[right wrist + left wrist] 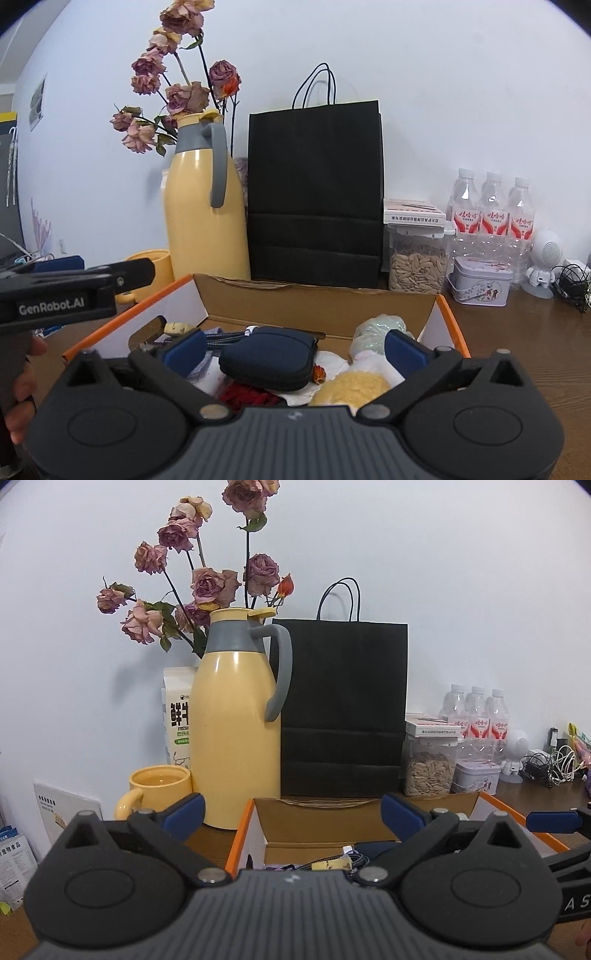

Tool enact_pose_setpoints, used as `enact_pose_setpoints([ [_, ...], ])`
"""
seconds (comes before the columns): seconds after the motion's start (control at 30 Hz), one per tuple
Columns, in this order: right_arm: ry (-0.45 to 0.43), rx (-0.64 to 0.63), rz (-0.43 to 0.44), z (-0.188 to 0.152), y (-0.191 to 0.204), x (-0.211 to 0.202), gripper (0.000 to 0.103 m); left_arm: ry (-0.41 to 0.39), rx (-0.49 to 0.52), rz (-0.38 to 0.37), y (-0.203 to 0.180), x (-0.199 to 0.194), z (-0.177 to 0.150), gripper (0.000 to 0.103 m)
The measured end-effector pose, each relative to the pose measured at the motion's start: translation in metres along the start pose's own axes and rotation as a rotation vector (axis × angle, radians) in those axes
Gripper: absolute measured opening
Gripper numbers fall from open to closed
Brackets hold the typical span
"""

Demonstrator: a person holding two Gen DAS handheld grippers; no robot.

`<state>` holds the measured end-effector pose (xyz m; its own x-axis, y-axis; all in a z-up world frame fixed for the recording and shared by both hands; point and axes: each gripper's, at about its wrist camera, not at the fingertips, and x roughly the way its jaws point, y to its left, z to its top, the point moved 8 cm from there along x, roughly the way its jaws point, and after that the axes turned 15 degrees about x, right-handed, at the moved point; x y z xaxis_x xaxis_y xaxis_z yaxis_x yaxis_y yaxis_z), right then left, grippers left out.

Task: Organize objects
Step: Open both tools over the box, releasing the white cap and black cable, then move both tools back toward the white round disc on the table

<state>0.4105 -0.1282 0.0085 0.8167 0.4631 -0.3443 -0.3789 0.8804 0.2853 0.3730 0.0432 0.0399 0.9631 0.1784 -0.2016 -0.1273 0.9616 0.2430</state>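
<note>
An open cardboard box with orange edges (448, 314) stands on the wooden table, also in the left wrist view (240, 827). It holds a navy zip pouch (269, 363), a pale green bundle (376, 328), a yellow spongy item (351, 387), red yarn (247, 397) and cables (332, 864). My right gripper (293, 350) is open and empty, hovering over the box above the pouch. My left gripper (293, 814) is open and empty at the box's left front. The left gripper's body shows at the left of the right wrist view (74, 288).
Behind the box stand a yellow thermos jug (234, 716), a black paper bag (343, 709), a yellow mug (159, 790), a milk carton (177, 712) and dried roses (207, 576). To the right are a seed jar (417, 262), a tin (480, 286), water bottles (491, 214) and cables (572, 284).
</note>
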Motion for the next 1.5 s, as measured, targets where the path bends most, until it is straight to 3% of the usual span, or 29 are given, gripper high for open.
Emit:
enact_pose_setpoints([
  [0.5,-0.020,0.015,-0.014,-0.004,-0.004,-0.015,0.103,-0.029,-0.007,-0.010,0.000,-0.013,0.002,0.103],
  [0.93,-0.029,-0.014,0.001,-0.017,0.002,-0.042,0.103,-0.073,-0.002,-0.026,0.013,-0.048,-0.004,0.103],
  [1.5,0.042,-0.058,0.015,-0.058,0.015,-0.064,0.103,0.053,0.003,-0.073,0.040,-0.076,-0.054,0.103],
])
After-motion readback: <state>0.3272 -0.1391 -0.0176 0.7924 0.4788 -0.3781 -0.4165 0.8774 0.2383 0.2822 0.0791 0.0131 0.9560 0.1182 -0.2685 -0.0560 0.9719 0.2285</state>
